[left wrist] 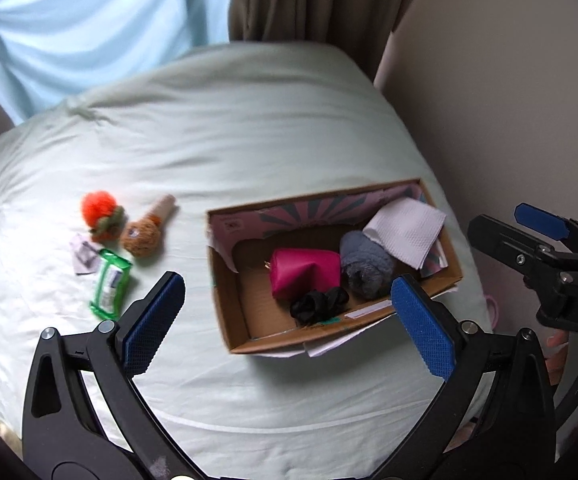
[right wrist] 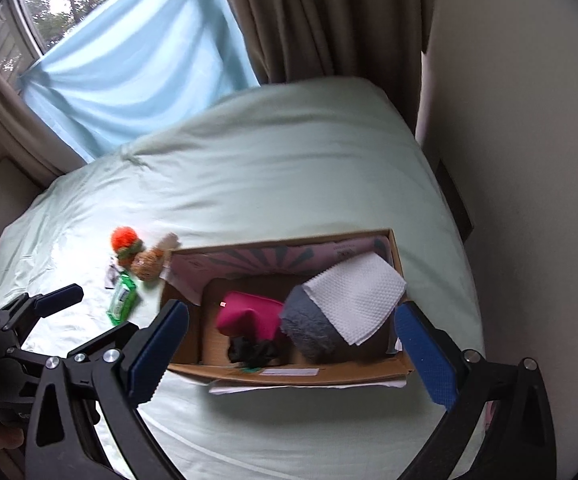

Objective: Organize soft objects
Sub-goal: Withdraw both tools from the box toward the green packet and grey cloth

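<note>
Box (left wrist: 233,304) on the bed holds pouch (left wrist: 303,276), towel, scrunchie; two toys (left wrist: 121,224) and wipes remain beside it. Both grippers (left wrist: 289,316) (right wrist: 293,356) gape, holding nothing.

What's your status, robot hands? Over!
Left gripper and right gripper open, empty, above the bed. Cardboard box holds pink pouch, grey fuzzy roll, black scrunchie, paper towel. Two knitted toys and wipes pack outside. Path clear.

Pale green bedsheet (left wrist: 249,128); blue cloth (right wrist: 137,60) over window; brown curtain (right wrist: 329,16) beside; beige wall (left wrist: 509,80).
</note>
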A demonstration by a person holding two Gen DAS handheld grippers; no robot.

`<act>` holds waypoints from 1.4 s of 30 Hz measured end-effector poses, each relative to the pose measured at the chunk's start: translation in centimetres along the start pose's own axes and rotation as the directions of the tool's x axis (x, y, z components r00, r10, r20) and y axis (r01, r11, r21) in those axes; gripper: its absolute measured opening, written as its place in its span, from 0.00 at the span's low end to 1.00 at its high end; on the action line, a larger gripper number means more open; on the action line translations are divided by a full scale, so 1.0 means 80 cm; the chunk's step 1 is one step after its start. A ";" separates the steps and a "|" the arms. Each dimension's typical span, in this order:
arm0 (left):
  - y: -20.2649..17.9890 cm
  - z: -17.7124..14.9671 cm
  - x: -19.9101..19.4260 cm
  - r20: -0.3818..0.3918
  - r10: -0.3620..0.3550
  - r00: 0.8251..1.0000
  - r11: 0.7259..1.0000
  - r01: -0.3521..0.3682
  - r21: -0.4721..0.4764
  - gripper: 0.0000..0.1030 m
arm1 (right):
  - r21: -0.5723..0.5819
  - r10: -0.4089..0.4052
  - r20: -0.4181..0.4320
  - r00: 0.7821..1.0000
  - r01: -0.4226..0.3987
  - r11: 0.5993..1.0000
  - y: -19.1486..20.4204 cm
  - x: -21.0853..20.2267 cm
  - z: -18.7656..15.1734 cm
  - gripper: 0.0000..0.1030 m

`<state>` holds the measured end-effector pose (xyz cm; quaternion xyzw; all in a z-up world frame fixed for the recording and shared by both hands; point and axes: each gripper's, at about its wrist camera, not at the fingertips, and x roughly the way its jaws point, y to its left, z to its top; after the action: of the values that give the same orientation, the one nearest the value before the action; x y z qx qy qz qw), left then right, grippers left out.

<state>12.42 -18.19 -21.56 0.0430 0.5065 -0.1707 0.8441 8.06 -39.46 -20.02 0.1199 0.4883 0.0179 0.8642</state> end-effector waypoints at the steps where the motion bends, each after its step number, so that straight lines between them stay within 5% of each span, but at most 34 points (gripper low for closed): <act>1: 0.003 -0.001 -0.013 0.016 0.002 1.000 1.000 -0.002 -0.005 1.00 | -0.006 -0.002 0.011 1.000 0.003 1.000 0.008 -0.012 0.002 1.00; 13: 0.101 -0.042 -0.178 0.218 0.103 0.971 0.989 -0.076 -0.129 1.00 | -0.153 0.016 0.149 0.989 0.007 0.988 0.123 -0.120 -0.004 1.00; 23: 0.194 -0.097 -0.262 0.291 0.169 0.942 0.978 -0.125 -0.166 1.00 | -0.192 0.036 0.245 0.969 0.012 0.981 0.229 -0.175 -0.038 1.00; 33: 0.279 -0.120 -0.279 0.299 0.147 0.943 0.980 -0.099 -0.170 1.00 | -0.154 0.020 0.245 0.969 0.019 0.988 0.299 -0.167 -0.058 1.00; 42: 0.363 -0.114 -0.245 0.260 0.108 0.960 0.986 -0.069 -0.154 1.00 | -0.111 -0.002 0.245 0.970 0.030 0.993 0.364 -0.125 -0.060 1.00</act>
<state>5.98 16.07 -11.81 -0.0184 0.3967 -0.1002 0.9123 1.25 -11.80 -7.45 0.0680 0.3773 0.0239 0.9233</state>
